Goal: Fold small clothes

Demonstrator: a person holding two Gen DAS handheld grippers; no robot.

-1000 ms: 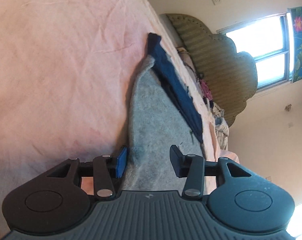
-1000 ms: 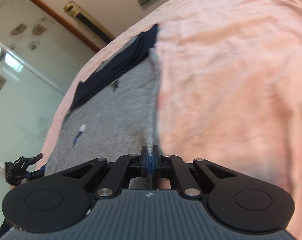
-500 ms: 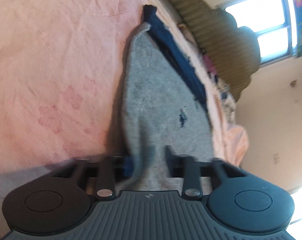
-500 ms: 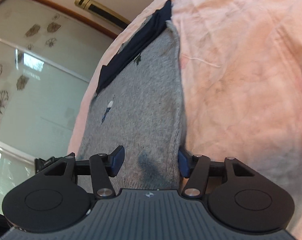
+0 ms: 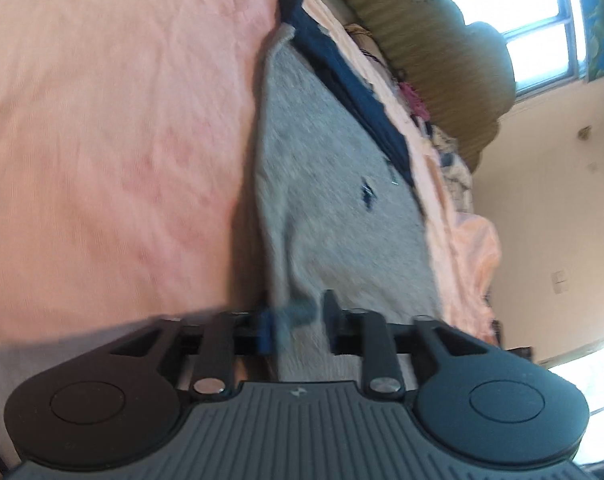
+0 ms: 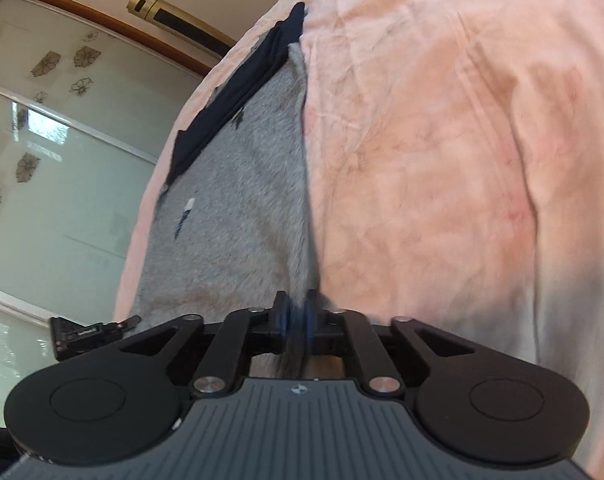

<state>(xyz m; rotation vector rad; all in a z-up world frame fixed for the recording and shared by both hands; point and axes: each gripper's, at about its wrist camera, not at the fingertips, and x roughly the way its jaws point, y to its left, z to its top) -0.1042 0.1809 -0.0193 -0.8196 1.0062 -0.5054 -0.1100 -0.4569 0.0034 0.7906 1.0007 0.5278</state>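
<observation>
A grey knit garment (image 5: 334,184) with a navy band (image 5: 342,76) at its far end lies flat on the pink bed sheet (image 5: 101,120). My left gripper (image 5: 297,316) is at the garment's near left edge. Its jaws are opening, with a fold of grey fabric loose between them. In the right wrist view the same grey garment (image 6: 241,200) and navy band (image 6: 237,96) run away from me. My right gripper (image 6: 296,316) pinches the garment's near right edge. Its pads stand almost together on the cloth and are just starting to open.
A padded olive headboard (image 5: 434,56) and a bright window (image 5: 542,28) stand beyond the bed, with a heap of clothes (image 5: 450,160) by the headboard. Frosted glass doors (image 6: 61,160) lie past the bed's left side. Black gripper hardware (image 6: 89,334) shows at the garment's near left corner.
The right jaws were shut a second ago, stood wide half a second ago, and are pinched on the grey edge again. The left jaws have narrowed around the fabric. Both views slid along the garment.
</observation>
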